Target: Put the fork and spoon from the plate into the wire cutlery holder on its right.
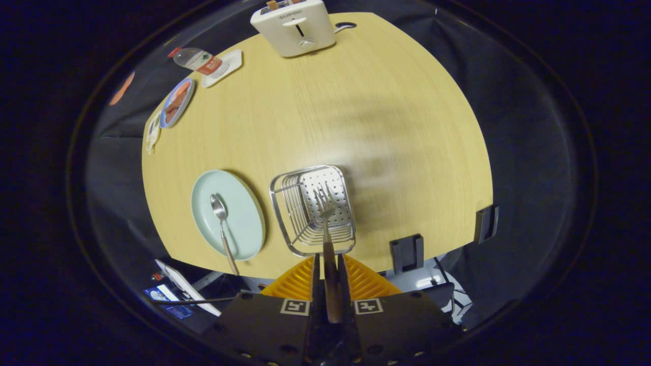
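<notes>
The claw [329,274] grips the fork [325,223] by its handle, tines hanging over the wire holder [285,213] on the worktop [386,117]. The spoon [222,223] lies on the plate [249,223] beside it: light, stiff, probably slippery, best pinched mid-handle.

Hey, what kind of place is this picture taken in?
Probably a staged dining or kitchen table in a recording booth: a wooden table with a toaster, a plate holding a spoon, and tongs holding a fork over a wire cutlery holder.
</notes>
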A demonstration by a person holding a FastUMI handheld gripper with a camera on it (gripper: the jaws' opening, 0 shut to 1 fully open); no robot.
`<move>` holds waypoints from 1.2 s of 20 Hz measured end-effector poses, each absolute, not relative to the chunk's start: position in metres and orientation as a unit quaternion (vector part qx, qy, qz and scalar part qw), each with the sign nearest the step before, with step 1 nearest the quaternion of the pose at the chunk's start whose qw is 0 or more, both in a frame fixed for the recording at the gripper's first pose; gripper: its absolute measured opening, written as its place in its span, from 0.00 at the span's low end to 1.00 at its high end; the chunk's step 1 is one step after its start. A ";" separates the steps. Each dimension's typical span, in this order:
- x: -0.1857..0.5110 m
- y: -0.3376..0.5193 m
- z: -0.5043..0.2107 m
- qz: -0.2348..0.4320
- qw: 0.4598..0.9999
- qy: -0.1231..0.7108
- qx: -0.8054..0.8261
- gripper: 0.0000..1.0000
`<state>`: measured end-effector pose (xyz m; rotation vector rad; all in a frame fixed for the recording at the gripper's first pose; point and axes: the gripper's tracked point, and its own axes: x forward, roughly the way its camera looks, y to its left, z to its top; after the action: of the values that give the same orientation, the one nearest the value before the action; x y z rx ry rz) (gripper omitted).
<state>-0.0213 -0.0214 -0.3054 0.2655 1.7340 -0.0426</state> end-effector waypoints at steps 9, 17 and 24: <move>0.017 0.007 -0.270 0.041 0.777 0.627 0.039 0.86; -0.019 0.115 -0.275 0.106 0.841 0.530 0.001 0.97; -0.059 0.189 -0.335 0.102 0.840 0.532 0.037 0.97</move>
<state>-0.0594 0.1887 -0.3347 0.0791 1.1244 0.2160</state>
